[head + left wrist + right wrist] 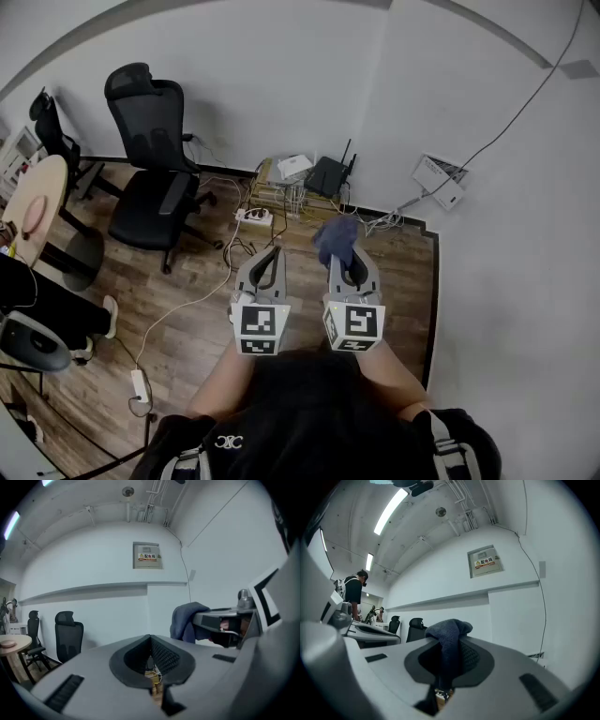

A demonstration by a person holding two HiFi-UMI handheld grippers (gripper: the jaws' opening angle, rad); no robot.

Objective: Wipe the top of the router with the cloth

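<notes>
Cloth (449, 632) in right hand-held gripper (448, 658)

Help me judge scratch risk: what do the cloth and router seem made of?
The cloth looks like soft, matte dark-blue fabric, maybe microfibre: it drapes in limp, fuzzy folds. The router looks like black matte plastic; too small to be sure.

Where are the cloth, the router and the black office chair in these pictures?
cloth (336, 239): head view, middle of the blue bundle.
router (327, 176): head view, its black top.
office chair (147, 204): head view, the seat.
</notes>
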